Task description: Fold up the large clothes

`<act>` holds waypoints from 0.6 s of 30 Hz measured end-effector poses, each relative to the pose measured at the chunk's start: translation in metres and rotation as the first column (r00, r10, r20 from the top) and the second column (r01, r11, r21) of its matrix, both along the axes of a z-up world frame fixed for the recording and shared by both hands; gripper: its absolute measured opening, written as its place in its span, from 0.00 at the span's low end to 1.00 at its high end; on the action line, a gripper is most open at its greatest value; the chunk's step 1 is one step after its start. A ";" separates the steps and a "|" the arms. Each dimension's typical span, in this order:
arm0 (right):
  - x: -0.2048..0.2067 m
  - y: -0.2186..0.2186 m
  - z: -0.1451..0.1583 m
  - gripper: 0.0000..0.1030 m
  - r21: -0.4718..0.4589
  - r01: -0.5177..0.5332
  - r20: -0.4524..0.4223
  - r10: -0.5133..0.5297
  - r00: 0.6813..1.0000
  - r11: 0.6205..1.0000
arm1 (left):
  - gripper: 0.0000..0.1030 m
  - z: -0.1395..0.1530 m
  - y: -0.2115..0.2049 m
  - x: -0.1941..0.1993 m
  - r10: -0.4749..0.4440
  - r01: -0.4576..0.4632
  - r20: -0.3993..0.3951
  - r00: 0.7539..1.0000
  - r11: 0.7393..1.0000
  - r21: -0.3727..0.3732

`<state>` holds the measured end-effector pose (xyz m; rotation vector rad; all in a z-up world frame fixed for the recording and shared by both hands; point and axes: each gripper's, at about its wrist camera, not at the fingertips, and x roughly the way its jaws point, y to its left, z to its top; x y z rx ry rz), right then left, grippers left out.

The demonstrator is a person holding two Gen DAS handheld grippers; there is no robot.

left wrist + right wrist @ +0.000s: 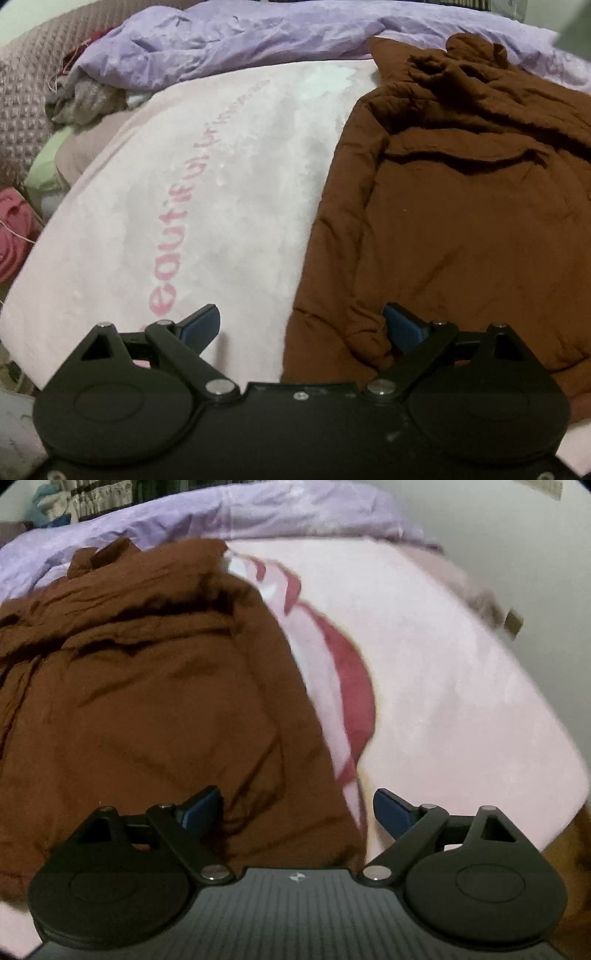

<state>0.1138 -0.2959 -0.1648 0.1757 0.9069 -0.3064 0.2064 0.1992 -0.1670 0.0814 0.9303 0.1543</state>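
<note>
Both the left hand-held gripper (301, 321) and right hand-held gripper (297, 806) gape empty above the rumpled brown padded jacket (443, 206) on the pale pink printed blanket (221, 184).

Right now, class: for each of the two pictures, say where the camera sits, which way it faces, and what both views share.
Left wrist: sits on the left hand-held gripper, facing down and forward over the brown jacket's left edge; jaws open.
Right wrist: sits on the right hand-held gripper, facing the jacket's right edge; jaws open.
Shared: jacket, pink blanket, lilac quilt.
</note>
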 end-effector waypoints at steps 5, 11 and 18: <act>-0.010 -0.015 -0.006 1.00 0.104 0.007 0.029 -0.010 1.000 0.995 | 0.94 -0.009 0.001 -0.003 -0.038 0.034 -0.030 0.999 0.994 -0.104; -0.006 -0.010 -0.005 0.77 0.095 -0.015 0.069 0.009 0.998 0.995 | 0.93 -0.013 0.009 -0.005 0.008 -0.013 -0.023 1.000 0.982 -0.189; -0.022 -0.022 0.007 0.50 0.166 -0.006 0.119 -0.014 0.993 0.986 | 0.72 -0.003 0.002 -0.020 -0.077 0.075 0.000 0.997 0.978 -0.193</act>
